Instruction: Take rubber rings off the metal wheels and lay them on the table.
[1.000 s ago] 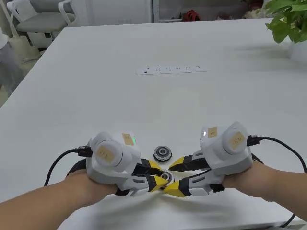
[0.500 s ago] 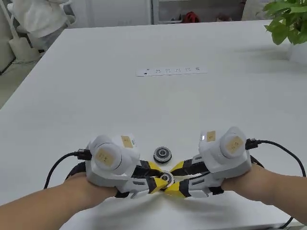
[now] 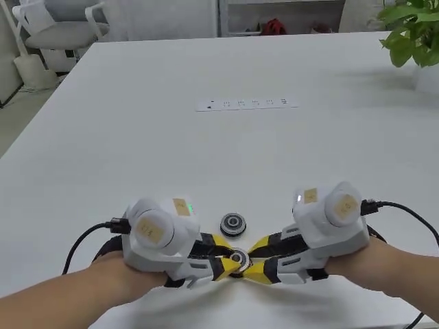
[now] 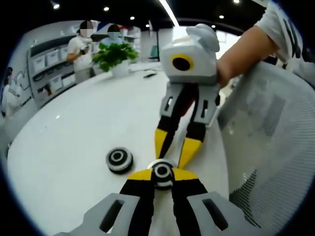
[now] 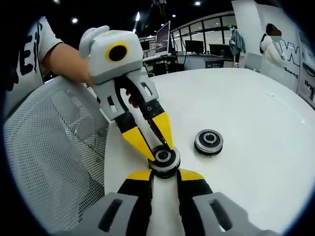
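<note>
Near the table's front edge a small metal wheel (image 3: 237,260) with a dark rubber ring is held between both grippers, just above the tabletop. My left gripper (image 3: 225,264) reaches in from the left and is shut on the wheel (image 4: 161,172). From the right, my right gripper (image 3: 251,264) grips the same wheel (image 5: 164,158) with its yellow tips pressed against the rim. Each gripper view shows the other gripper, the right gripper (image 4: 173,150) and the left gripper (image 5: 156,145), coming in from above. A second wheel (image 3: 233,223) lies flat just beyond them, also visible as wheel (image 4: 119,160) and wheel (image 5: 208,141).
A white power strip (image 3: 247,104) lies mid-table, far beyond the grippers. A potted plant (image 3: 411,31) stands at the back right corner. Cables trail from both grippers toward the table's near edge. A mesh chair back (image 5: 54,162) sits close behind the hands.
The right gripper's jaws, spread apart a second ago, have closed onto the wheel held by the left gripper. Both hands stayed near the front edge.
</note>
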The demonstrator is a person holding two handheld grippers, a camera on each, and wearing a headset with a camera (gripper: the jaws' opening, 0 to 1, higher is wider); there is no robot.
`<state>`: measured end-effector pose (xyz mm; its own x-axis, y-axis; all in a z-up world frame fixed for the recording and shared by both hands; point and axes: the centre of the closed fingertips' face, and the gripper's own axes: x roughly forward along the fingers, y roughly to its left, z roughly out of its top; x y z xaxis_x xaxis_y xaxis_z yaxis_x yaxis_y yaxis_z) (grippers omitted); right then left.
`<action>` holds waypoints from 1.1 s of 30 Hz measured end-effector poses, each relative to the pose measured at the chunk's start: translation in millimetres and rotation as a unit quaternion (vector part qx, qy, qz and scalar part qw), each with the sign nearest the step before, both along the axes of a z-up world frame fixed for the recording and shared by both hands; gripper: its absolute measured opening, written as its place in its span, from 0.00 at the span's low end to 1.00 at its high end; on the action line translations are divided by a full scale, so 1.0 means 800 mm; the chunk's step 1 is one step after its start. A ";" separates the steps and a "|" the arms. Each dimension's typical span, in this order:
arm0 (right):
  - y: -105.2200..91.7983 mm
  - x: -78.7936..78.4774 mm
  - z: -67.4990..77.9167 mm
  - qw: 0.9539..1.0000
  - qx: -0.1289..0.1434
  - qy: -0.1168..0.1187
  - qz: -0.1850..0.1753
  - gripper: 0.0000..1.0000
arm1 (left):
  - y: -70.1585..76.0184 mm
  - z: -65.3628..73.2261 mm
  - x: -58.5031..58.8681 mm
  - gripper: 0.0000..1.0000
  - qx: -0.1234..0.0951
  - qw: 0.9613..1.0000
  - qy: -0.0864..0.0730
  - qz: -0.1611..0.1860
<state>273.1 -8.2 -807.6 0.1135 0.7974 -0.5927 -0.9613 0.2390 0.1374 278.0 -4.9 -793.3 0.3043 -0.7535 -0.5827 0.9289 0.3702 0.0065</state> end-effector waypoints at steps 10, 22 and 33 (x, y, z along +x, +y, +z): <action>-0.006 0.003 -0.003 1.000 -0.004 0.005 -0.008 0.04 | -0.001 0.000 0.000 0.13 -0.002 1.000 0.000 0.002; -0.011 0.010 0.001 0.996 0.010 0.064 -0.057 0.00 | 0.000 -0.001 0.000 0.13 0.003 1.000 -0.005 0.000; -0.008 0.017 0.014 0.984 0.058 0.125 -0.109 0.00 | 0.001 -0.002 -0.001 0.13 0.008 1.000 -0.007 0.003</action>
<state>286.8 -14.6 -796.3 0.1524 0.8343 -0.5298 -0.8216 0.4049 0.4012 277.4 -4.4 -794.7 0.3180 -0.7422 -0.5899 0.9262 0.3760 0.0262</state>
